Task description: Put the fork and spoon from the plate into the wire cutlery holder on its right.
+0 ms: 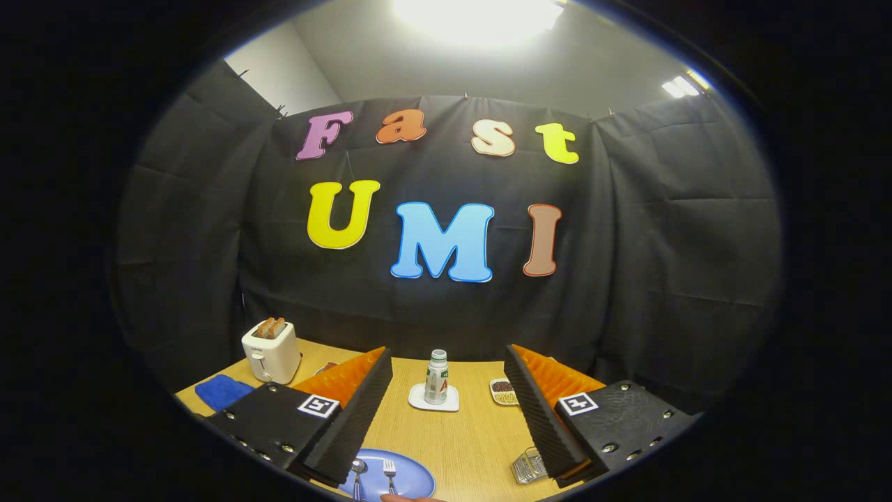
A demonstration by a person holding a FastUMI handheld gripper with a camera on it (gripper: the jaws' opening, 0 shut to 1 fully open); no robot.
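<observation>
jaws spread wide and empty, held level above the table [446, 432], fork [390, 473] and spoon [357, 471] on the plate [411, 481] below.

Spoon [357, 468] and fork [389, 472] lie side by side on blue plate [411, 481], wire holder [527, 466] right.

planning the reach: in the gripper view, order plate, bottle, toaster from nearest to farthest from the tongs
1. Plate, between the open tongs, holding spoon and fork.
2. Bottle, straight ahead beyond the tongs, on a white coaster.
3. Toaster, farthest, left by the wall.
</observation>
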